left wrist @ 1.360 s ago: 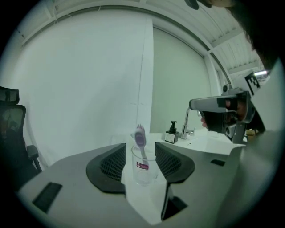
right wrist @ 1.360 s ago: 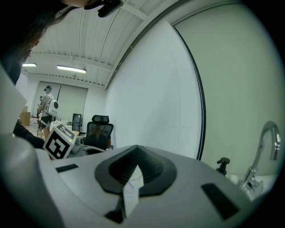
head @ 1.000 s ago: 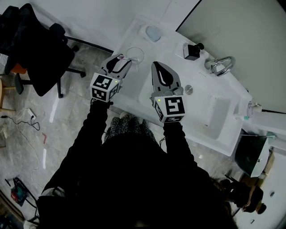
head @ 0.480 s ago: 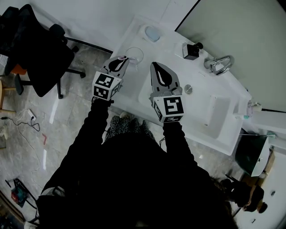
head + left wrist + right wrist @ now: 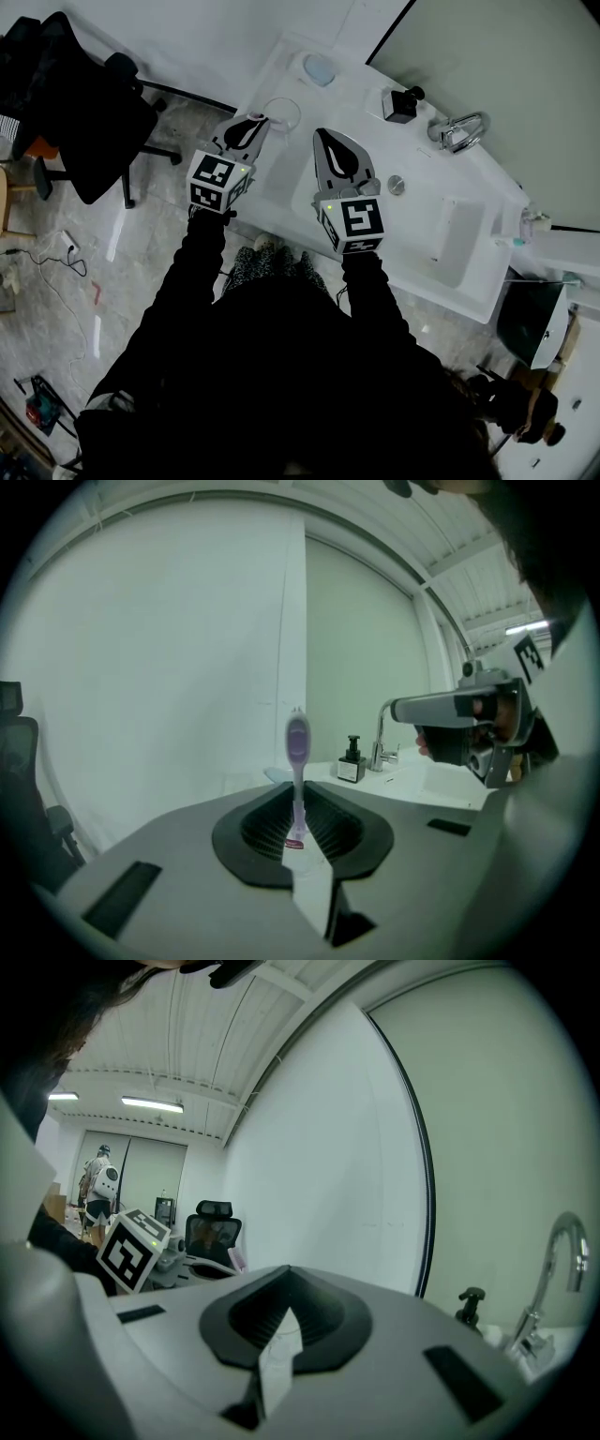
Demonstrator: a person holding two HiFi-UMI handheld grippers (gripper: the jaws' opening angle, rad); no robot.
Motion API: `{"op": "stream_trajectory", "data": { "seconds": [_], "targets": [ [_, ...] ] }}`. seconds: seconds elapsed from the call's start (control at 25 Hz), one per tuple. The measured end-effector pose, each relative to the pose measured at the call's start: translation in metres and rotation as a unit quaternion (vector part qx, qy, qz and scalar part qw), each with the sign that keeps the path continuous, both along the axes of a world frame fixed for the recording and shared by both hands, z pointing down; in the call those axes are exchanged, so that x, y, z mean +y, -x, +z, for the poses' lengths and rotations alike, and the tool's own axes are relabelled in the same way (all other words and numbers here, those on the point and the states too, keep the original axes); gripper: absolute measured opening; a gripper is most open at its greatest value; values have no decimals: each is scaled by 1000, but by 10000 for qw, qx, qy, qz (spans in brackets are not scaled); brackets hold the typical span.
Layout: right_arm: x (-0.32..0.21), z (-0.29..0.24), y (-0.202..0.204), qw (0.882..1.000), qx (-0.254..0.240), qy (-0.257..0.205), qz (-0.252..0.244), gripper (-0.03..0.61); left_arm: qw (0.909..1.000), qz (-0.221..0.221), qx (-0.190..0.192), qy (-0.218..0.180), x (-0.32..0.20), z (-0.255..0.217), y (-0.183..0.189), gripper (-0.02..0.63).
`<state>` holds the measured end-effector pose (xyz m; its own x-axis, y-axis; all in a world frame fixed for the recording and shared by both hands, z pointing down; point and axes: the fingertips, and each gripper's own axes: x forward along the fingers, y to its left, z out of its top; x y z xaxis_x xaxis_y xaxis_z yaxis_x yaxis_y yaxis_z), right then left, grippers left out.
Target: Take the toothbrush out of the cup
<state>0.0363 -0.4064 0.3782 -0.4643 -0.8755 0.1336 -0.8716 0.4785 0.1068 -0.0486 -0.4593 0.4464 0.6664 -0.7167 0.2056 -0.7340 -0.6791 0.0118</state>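
Observation:
A purple toothbrush (image 5: 297, 747) stands upright between the jaws of my left gripper (image 5: 298, 801), head up. The jaws are closing, and their black pads grip its handle. In the head view, my left gripper (image 5: 250, 123) reaches just left of the clear cup (image 5: 282, 114) at the counter's left end. The cup's inside is hidden from the left gripper view. My right gripper (image 5: 328, 141) hovers over the sink basin (image 5: 441, 246), its jaws together and nothing between them. From the right gripper (image 5: 284, 1288) view, the toothbrush (image 5: 235, 1258) shows as a pink tip beside the left gripper's marker cube.
On the white counter (image 5: 281, 192) sit a soap dish (image 5: 319, 68), a black pump bottle (image 5: 400, 103) and a chrome faucet (image 5: 459, 131). A black office chair (image 5: 80, 122) stands on the floor to the left. A wall mirror runs behind the sink.
My left gripper's jaws went from wide open to closed around the toothbrush at the cup. The right gripper has stayed where it was.

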Motion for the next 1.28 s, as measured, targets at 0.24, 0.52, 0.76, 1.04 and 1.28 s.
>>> {"op": "stream_trajectory", "data": {
  "seconds": [0.24,0.52,0.76,1.04,1.28],
  "targets": [
    [2,5,3,10000,23,7,-60,3,9998,147,119,-103,15,-21,-1,43],
    [6,10,12,9998,103,-6,-182,3,9991,282,137,-277,35,-61,1,43],
    [7,15,16,9995,160,31,-270,6,9970,563,191,-498,52,-89,-2,41],
    [8,32,22,9985,251,311,-377,89,9946,912,278,-399,70,-111,-11,43],
    [6,41,26,9976,396,391,-411,89,9894,1399,104,-385,84,-116,-26,42]
  ]
}}
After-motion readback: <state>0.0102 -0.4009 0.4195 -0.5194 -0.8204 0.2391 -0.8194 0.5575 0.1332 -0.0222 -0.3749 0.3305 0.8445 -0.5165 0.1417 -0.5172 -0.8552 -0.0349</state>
